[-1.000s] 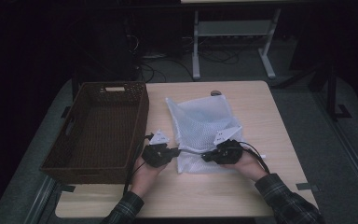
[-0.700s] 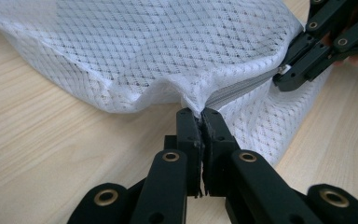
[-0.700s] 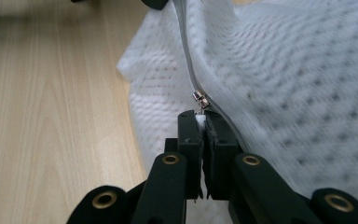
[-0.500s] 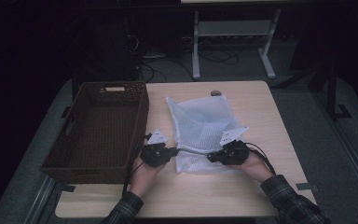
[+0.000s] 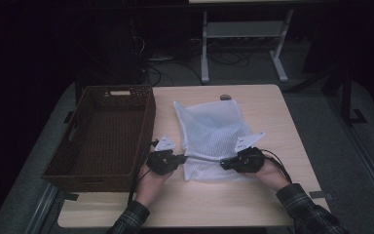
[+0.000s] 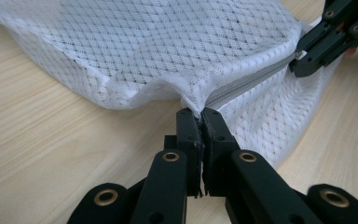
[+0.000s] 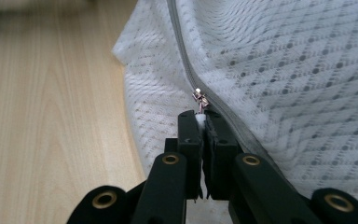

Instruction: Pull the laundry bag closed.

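Note:
A white mesh bag lies flat on the wooden table, its grey zipper running along the near edge. My left gripper is at the bag's near left corner, shut on the fabric by the zipper's end. At the near right part of that edge, my right gripper is shut on the small metal zipper pull. In the left gripper view the right gripper shows at the top right, on the zipper line. The zipper tape looks closed ahead of the pull.
A dark wicker basket stands empty on the table's left side, close to my left hand. A small grey disc sits at the table's far edge. Bare table lies in front of the bag. A white desk frame stands beyond.
My right gripper has shifted slightly to the right along the bag's near edge. The left gripper has held still on the corner.

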The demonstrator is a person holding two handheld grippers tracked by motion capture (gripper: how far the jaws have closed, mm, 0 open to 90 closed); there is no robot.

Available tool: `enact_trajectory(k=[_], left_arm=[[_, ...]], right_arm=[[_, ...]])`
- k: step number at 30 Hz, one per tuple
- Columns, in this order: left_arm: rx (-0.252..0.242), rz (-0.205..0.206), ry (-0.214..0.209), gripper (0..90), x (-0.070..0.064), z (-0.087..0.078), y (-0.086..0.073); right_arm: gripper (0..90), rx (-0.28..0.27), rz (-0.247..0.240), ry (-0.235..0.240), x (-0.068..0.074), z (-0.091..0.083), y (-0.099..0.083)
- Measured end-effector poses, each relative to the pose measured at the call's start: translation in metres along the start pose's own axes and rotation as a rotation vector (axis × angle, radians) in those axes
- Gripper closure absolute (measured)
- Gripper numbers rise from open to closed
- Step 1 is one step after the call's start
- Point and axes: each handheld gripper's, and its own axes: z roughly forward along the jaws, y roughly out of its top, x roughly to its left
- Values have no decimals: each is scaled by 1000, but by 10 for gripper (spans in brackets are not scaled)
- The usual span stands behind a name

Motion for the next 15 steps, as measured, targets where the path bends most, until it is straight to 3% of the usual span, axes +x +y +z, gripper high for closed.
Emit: enact_trajectory(k=[15], left_arm=[[5, 6, 19, 877, -5, 0, 2]], right_arm=[[864, -6, 15, -8, -3, -9, -8]])
